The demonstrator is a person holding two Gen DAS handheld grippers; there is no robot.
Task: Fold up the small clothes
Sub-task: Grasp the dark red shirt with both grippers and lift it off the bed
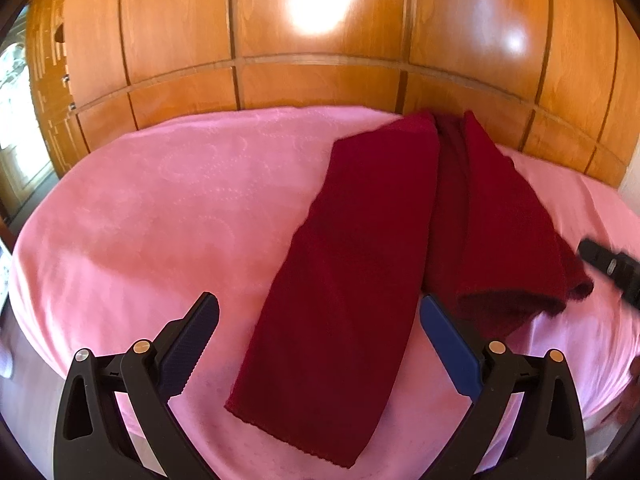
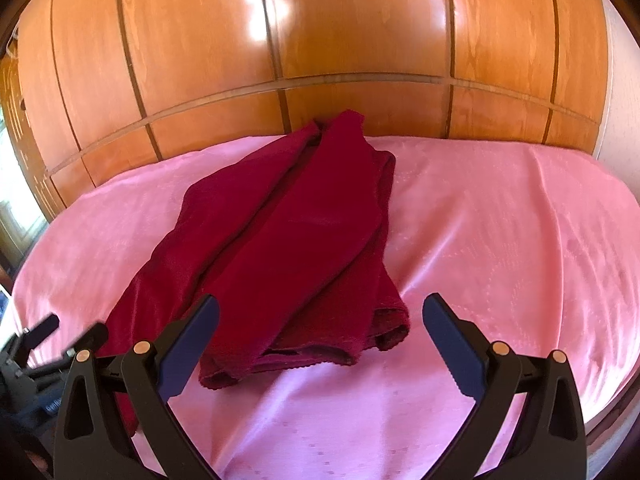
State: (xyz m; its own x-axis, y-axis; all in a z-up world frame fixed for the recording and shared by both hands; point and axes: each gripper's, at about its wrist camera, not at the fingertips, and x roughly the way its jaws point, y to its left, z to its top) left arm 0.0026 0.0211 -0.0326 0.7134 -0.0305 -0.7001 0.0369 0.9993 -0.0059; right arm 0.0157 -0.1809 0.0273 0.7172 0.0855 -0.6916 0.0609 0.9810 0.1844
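Your left gripper [image 1: 320, 320] was spread wide with nothing between its fingers, hovering just above the near end of the dark red garment [image 1: 344, 272]. Your right gripper [image 2: 320, 320] was released too, jaws apart and empty, sitting right at the garment's [image 2: 280, 232] near hem, where the layers bunched into a rolled edge.

The garment itself was lying lengthwise on the pink bedspread [image 1: 160, 208], one long panel folded flat on the left side and another lumpier fold beside it on the right, with a darker crease running between them. Its far end reached almost to the wooden wardrobe [image 1: 320, 20] behind it.

Around the garment, the bedspread [image 2: 500, 220] looked smooth with a faint embossed pattern and only a few soft wrinkles to the garment's right. The wardrobe [image 2: 360, 32] was glossy orange-brown panelling split by dark grooves, with bright light glare bouncing off it. Far left of the garment you had a bright window [image 1: 14, 92].
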